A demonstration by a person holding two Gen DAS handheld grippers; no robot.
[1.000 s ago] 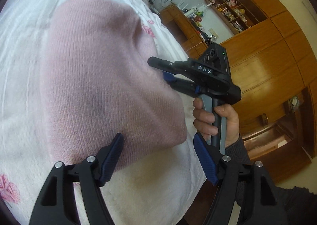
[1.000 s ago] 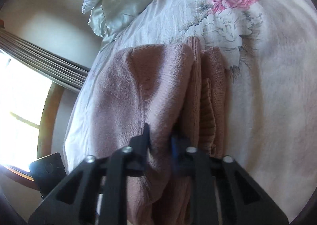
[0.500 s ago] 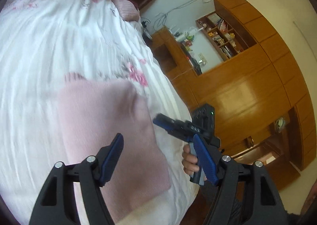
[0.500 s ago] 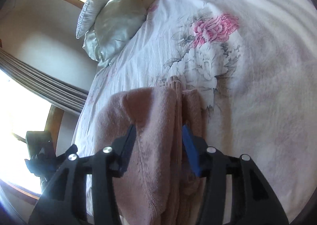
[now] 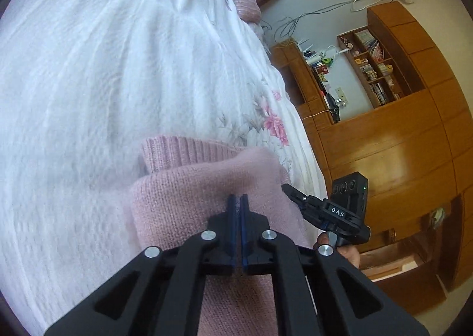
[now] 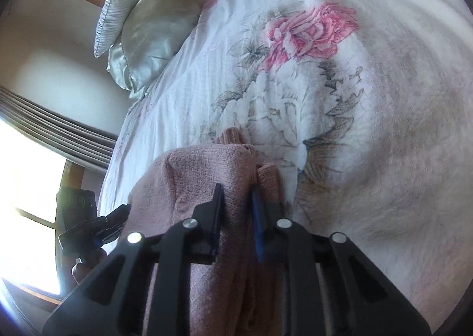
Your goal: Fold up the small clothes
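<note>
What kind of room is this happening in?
Most likely a home bedroom: a bed with a white floral bedspread and a satin pillow, plus wooden cabinets with cluttered shelves along the wall.

The left wrist view sits just behind the left gripper (image 5: 237,200), looking along its fingers, close over the pink knit garment (image 5: 189,188), across the white flowered bedspread (image 5: 103,70) toward the wooden wardrobe (image 5: 399,144) and shelves on its right. The right wrist view sits behind the right gripper (image 6: 236,197), equally close above the same garment (image 6: 201,170), facing across the bed toward a pillow (image 6: 147,25) and bright window at its left. Both views share the garment and bedspread; each catches the other gripper at its edge, the right one (image 5: 298,198) in the left view, the left one (image 6: 112,217) in the right view
</note>
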